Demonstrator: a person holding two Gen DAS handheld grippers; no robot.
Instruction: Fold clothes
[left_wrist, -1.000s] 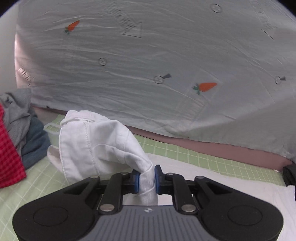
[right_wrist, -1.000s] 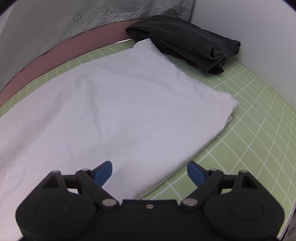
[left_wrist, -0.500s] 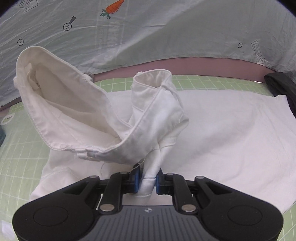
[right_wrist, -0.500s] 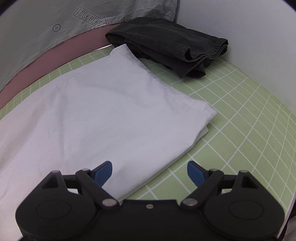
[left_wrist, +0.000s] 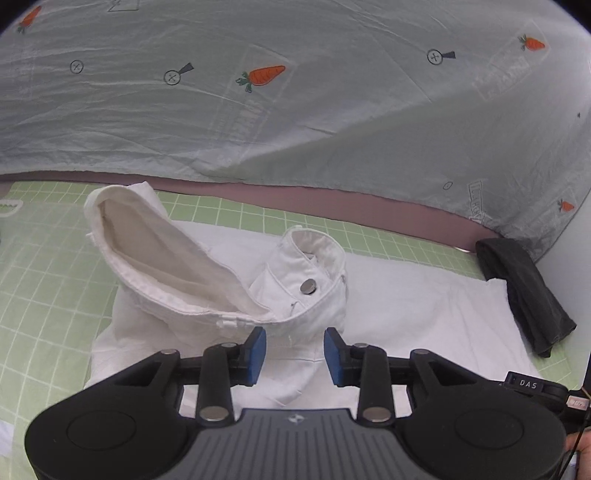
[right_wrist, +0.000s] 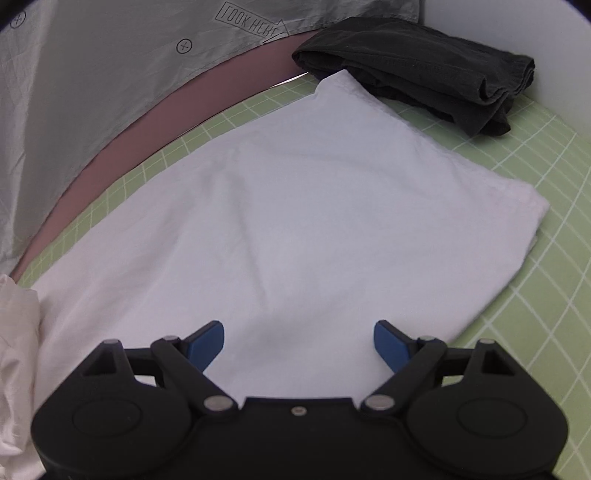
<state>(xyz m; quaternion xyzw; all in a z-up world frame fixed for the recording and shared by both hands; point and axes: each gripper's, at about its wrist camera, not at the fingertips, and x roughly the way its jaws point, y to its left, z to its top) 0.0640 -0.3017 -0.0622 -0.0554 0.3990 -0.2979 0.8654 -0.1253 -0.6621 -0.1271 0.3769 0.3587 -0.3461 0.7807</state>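
Note:
White trousers (left_wrist: 258, 295) lie on the green grid mat (left_wrist: 44, 266). Their waistband end, with a metal button (left_wrist: 308, 286), stands bunched up and folded back over the flat legs. My left gripper (left_wrist: 294, 351) is open just in front of that bunch, its blue pads apart, with cloth behind the gap. The flat white legs (right_wrist: 295, 206) fill the right wrist view. My right gripper (right_wrist: 298, 341) is open and empty just above them. The bunched end shows at that view's left edge (right_wrist: 16, 332).
A folded black garment (right_wrist: 424, 70) lies at the mat's far right corner, touching the trousers' hem; it also shows in the left wrist view (left_wrist: 524, 291). A grey carrot-print sheet (left_wrist: 295, 92) hangs behind the mat. A white wall (right_wrist: 517, 29) stands on the right.
My left gripper carried the waistband over onto the legs, then opened and let go of it. The right gripper stayed open and shifted slightly over the legs.

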